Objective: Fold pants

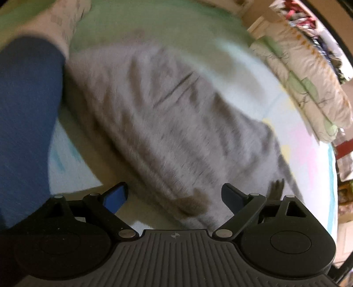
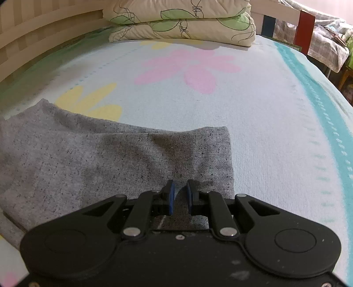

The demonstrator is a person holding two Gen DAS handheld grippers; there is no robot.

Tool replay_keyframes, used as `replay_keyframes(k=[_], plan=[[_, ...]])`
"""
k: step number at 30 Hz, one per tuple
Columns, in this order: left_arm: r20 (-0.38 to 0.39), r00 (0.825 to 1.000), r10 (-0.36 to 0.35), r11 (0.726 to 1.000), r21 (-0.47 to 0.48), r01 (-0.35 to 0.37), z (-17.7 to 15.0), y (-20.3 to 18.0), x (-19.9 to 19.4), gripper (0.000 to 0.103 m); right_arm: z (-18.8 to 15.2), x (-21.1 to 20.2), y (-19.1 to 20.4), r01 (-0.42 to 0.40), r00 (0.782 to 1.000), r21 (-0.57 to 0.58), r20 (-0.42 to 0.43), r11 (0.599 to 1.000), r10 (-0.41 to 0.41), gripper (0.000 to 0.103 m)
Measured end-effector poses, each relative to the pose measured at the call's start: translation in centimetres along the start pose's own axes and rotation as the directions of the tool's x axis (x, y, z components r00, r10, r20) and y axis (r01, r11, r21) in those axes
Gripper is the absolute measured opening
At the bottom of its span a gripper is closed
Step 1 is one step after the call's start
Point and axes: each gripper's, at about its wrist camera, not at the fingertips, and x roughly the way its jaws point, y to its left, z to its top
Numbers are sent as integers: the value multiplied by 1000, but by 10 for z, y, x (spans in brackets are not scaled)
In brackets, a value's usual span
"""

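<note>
The grey speckled pants (image 2: 92, 159) lie folded on the flowered bed sheet (image 2: 253, 114). My right gripper (image 2: 179, 189) is low over their right end, its blue pads a narrow gap apart with a bunch of the grey cloth between them. In the blurred left wrist view the pants (image 1: 158, 123) spread across the middle of the bed. My left gripper (image 1: 176, 194) hangs over their near edge with its jaws wide open and nothing between the pads.
A person's leg in blue trousers (image 1: 24, 123) with a patterned sock (image 1: 66, 19) is at the left. A folded quilt (image 2: 183, 22) lies at the head of the bed beside a wooden rail (image 2: 44, 28). Cluttered furniture (image 2: 324, 42) stands past the right edge.
</note>
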Motion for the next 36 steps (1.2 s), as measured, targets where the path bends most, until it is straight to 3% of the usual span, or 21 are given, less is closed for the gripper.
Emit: replay_keyframes(k=[5,9,13,22,23,25,26,27,29,33,36], plan=[[79,997,-15,998,-66,20,2,8,2,102,-2,-1,-5,-13,1000,6,7,1000,13,15],[159,987,16,998,-69,-5,17,14,6,102,-1,0,-6,-19,1000,-7,7,1000,19,16],[212,977,4,994,-112,20,36,24,10,102,-2,0,-7,-25,1000,-8,5,1000,25,16],[253,966,-57,983,-157,99,59,35,19,101,0,-1,-1,-16,1000,-9,3,1000,16,19],[254,966,-52,982,-163,95,58,35,18,96,1,-2,-1,-15,1000,-1,2,1000,15,20],[255,967,8,986,-163,35,58,30,17,67,5,-7,2,-2,1000,17,13,1000,2,21],[252,967,37,989,-147,1,57,29,16,46,7,-11,6,-3,1000,22,26,1000,2,21],[251,968,18,991,-133,16,56,31,15,38,10,-15,13,-16,999,22,46,1000,15,22],[256,966,-30,984,-160,73,54,38,14,30,18,-24,32,-63,994,-5,91,998,63,23],[290,957,-29,986,-150,76,50,37,6,23,41,-29,88,-215,966,-99,123,972,226,21],[321,947,-25,992,-112,64,44,32,0,22,57,-16,129,-313,940,-152,94,938,329,5]])
